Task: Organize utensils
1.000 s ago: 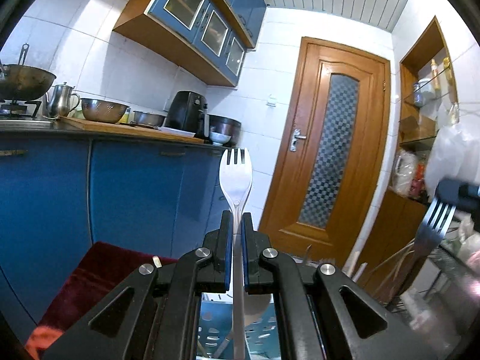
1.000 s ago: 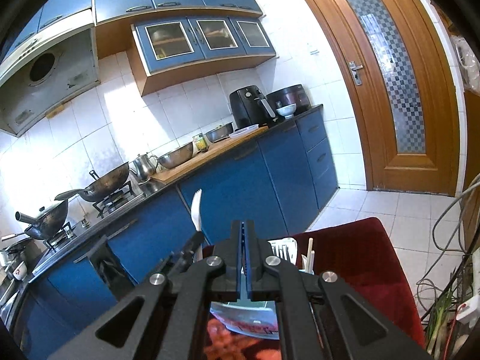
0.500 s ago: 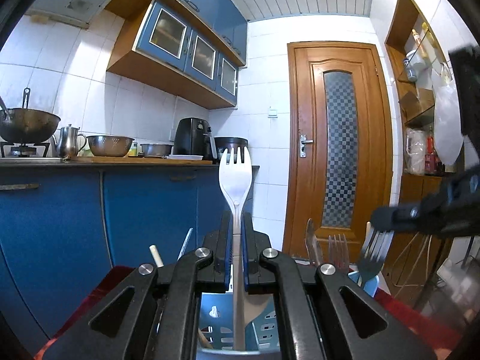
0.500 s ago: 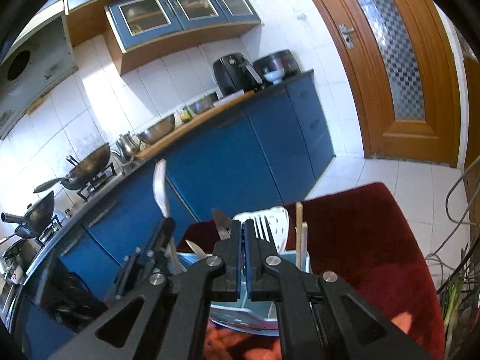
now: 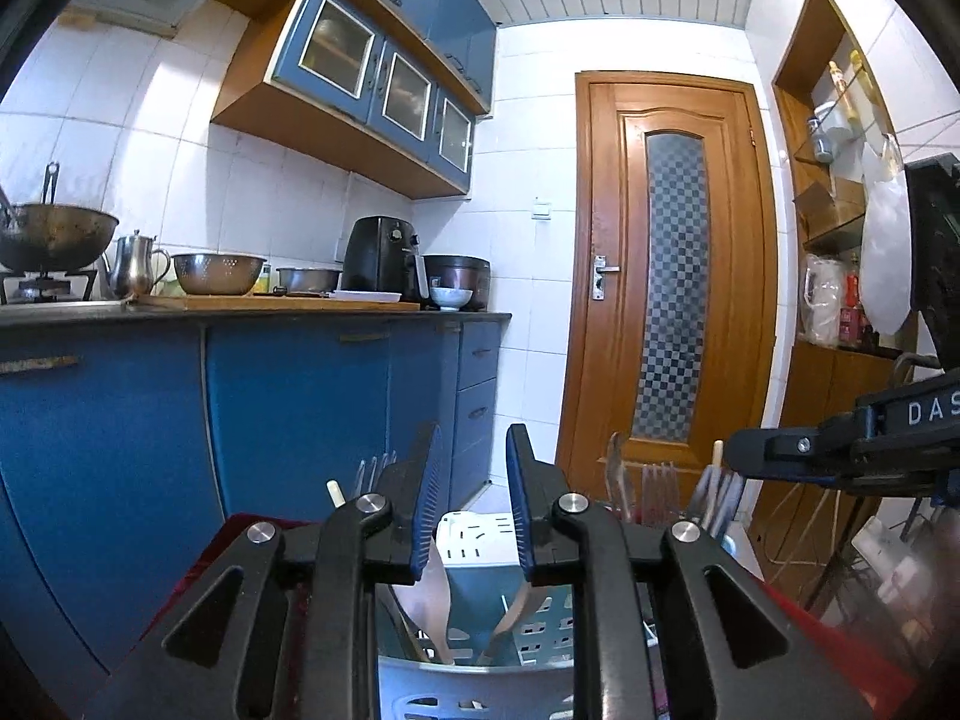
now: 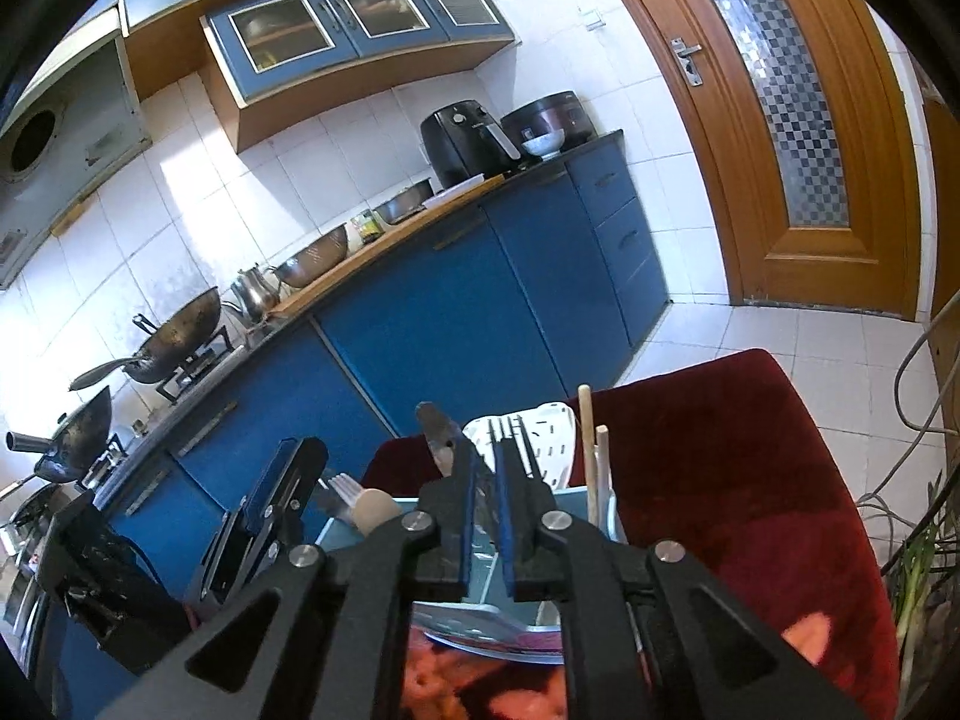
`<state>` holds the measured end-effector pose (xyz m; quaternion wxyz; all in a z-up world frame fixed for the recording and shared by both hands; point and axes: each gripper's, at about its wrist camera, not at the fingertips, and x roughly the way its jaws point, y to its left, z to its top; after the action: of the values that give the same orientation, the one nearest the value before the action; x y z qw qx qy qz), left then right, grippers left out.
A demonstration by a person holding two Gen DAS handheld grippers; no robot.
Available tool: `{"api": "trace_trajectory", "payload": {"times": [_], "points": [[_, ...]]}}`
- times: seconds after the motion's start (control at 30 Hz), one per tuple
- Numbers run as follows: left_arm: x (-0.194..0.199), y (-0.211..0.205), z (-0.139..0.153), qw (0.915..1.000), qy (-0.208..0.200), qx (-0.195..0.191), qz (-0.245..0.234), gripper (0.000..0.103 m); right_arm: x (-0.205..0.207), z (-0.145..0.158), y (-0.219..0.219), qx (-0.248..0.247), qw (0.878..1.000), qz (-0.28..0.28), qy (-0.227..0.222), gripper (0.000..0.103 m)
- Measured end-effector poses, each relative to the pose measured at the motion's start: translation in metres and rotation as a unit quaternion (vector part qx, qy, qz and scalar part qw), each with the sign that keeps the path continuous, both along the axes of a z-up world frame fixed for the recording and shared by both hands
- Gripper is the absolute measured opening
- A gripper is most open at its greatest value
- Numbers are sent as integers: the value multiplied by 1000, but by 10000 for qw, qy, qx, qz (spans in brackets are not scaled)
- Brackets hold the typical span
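We hold both grippers just over the blue caddy [image 5: 480, 675] on the red cloth [image 6: 750, 480], the left gripper [image 5: 471, 480] and right gripper [image 6: 489, 486] opening empty, so the utensils [image 5: 657, 483] stand sorted inside.

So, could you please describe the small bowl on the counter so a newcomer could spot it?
Follow the blue-cabinet counter to its end nearest the wooden door. There, before the dark rice cooker and beside the black air fryer, sits the small white bowl, unlike the steel bowls further along.

Both the left gripper [image 5: 471, 450] and right gripper [image 6: 486, 468] (pointing slightly downward) are opening.
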<state>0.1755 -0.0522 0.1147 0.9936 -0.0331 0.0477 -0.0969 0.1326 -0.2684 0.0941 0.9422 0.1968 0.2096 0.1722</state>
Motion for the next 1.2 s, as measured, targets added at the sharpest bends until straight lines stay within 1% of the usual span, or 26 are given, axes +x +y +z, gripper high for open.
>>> {"api": "trace_trajectory", "payload": {"times": [0.13, 0.2, 0.27, 0.53, 0.67, 0.83, 0.9, 1.07, 1.1, 1.13, 1.2], "points": [[-11, 1, 10, 9999, 6, 101, -48, 21, -10, 8, -1, 2, 9999, 4, -153, 17], [-17, 2, 16, 9999, 28, 121, -77, 21, -18, 11, -1, -5, 9997, -5, -233, 22], [-25, 3, 22, 9999, 66, 132, -87, 21, -24, 14, -1, -2, 9996, -9, -281, 25], [-54, 14, 37, 9996, 189, 174, -87, 21, -57, 18, 0, -54, 9991, 63, -409, 26], [-69, 23, 38, 9992, 381, 141, -58, 21, -78, 15, 5, -310, 9983, 30, -488, 29], [-84, 31, 31, 9973, 715, 181, -31, 21, -100, 1, 16, -608, 9968, -14, -525, 31], [-89, 33, 26, 9958, 892, 184, -51, 21, -107, -8, 21, -676, 9965, -18, -487, 34], [-101, 34, 10, 9918, 1253, 254, -39, 22, -116, -32, 28, -760, 9964, -30, -364, 36], [-102, 35, 6, 9910, 1308, 265, -36, 24, -117, -38, 29, -780, 9964, -31, -326, 38], [-102, 35, 2, 9901, 1381, 263, -31, 29, -118, -43, 30, -798, 9964, -39, -295, 39], [-103, 36, -7, 9883, 1508, 231, -41, 33, -117, -56, 34, -879, 9958, -87, -224, 40]]}}
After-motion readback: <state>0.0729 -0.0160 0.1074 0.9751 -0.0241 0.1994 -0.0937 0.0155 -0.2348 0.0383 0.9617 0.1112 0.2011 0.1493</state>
